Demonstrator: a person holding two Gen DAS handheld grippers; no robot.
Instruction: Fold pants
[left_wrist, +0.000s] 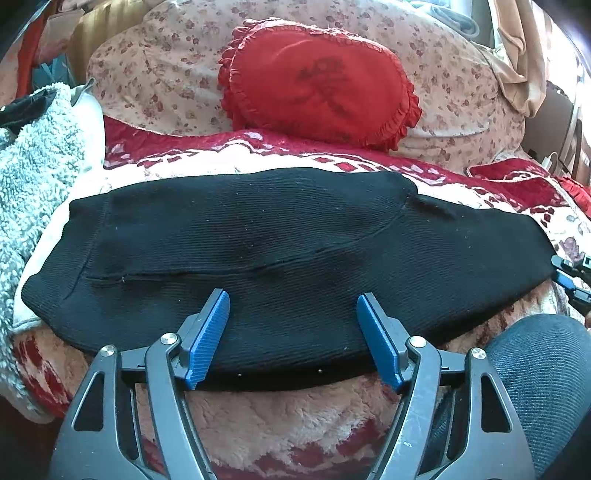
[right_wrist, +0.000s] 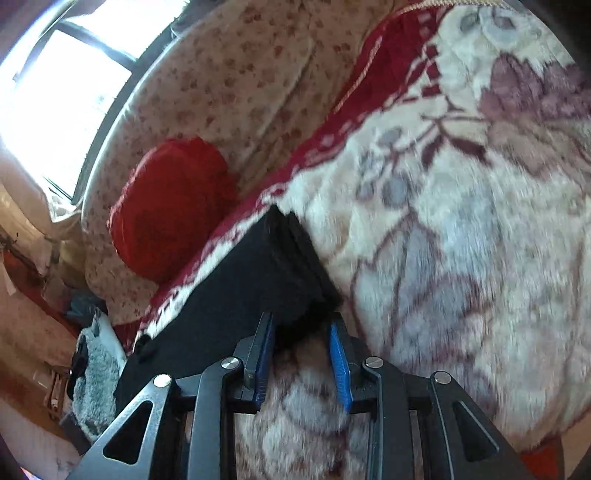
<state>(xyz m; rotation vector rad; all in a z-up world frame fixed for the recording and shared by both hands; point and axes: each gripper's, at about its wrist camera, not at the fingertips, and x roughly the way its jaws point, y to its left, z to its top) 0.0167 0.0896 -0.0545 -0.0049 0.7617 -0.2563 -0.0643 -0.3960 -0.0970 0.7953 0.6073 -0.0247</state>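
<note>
The black ribbed pants (left_wrist: 280, 251) lie flat across the plush blanket, folded lengthwise into one long strip. My left gripper (left_wrist: 293, 299) is open, its blue pads (left_wrist: 207, 332) spread over the near edge of the pants at mid-length. My right gripper (right_wrist: 301, 321) is open at the leg-cuff end of the pants (right_wrist: 258, 273), one blue pad on each side of the cuff corner, not clamped. The right gripper also shows at the right edge of the left wrist view (left_wrist: 572, 277).
A red heart-shaped cushion (left_wrist: 317, 81) leans on a floral pillow (left_wrist: 166, 74) behind the pants. A grey fleece garment (left_wrist: 33, 162) lies at the left. The red and cream floral blanket (right_wrist: 461, 240) covers the bed. A knee in dark fabric (left_wrist: 543, 369) is at lower right.
</note>
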